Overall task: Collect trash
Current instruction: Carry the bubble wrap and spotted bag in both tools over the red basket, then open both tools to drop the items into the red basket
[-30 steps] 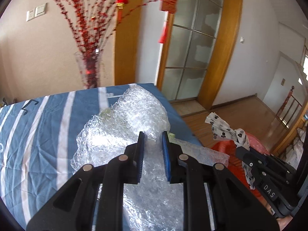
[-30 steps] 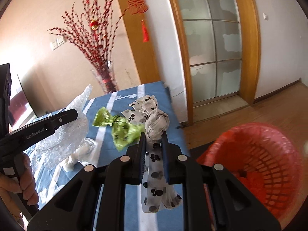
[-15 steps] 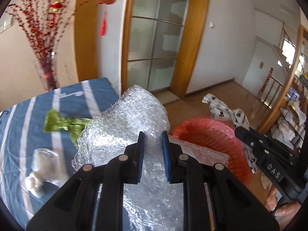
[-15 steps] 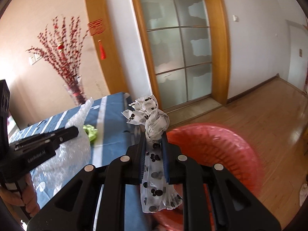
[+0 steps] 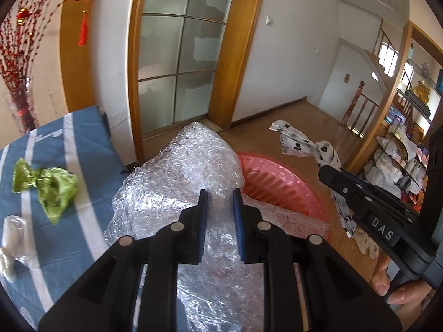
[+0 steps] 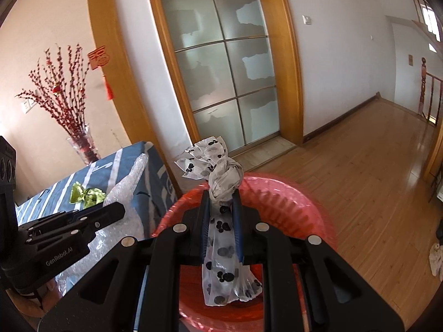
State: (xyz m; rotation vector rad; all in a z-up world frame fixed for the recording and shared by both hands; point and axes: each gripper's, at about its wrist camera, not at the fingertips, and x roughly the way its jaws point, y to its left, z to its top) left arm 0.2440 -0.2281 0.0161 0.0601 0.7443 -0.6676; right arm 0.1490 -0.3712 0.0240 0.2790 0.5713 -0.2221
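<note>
The left gripper is clamped on a bubble wrap sheet; the sheet passes between the two blue pads and bulges forward and to both sides of the fingertips. The sheet is clear, crumpled and bulky, and it hangs over the edge of the blue striped tablecloth, overlapping the near rim of the red basket. The right gripper is clamped on a knotted plastic bag; the knot sits just above the fingertips, the frilled top stands above the knot, and the tail hangs down between the fingers. The bag is white with black paw prints. It is held directly above the opening of the red basket, which stands on the wooden floor just beside the table. On the tablecloth, to the left of the bubble wrap, lie a crumpled green wrapper and a clear crumpled piece of plastic. A vase of red branches stands at the far table edge, near a frosted glass door.
</note>
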